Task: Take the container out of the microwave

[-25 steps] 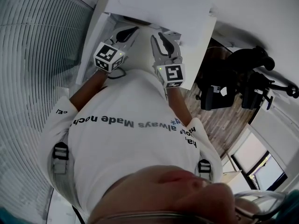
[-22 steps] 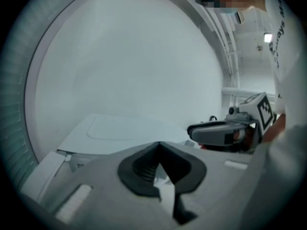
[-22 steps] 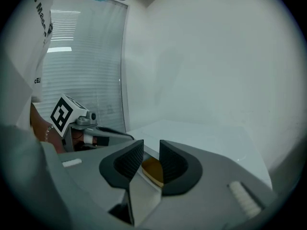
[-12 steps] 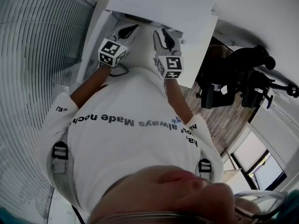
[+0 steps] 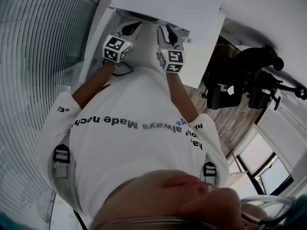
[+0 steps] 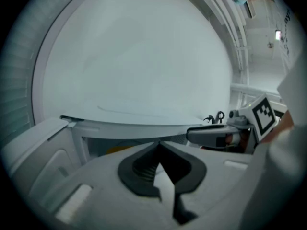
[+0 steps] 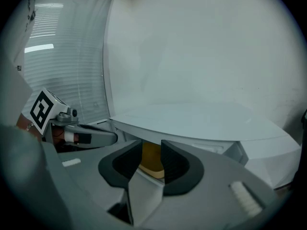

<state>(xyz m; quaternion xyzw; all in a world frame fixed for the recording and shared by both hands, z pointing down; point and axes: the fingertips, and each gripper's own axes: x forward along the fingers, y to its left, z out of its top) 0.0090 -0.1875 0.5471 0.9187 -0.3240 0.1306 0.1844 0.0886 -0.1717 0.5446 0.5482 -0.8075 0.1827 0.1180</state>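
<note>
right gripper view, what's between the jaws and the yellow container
Nothing. In the right gripper view the stretch is bare: the container shows through the gap of the right gripper's open jaws.

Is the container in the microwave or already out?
In. The right gripper view shows the yellow container under the white top of the microwave, inside its cavity, seen between the right gripper's parted jaws.
</note>
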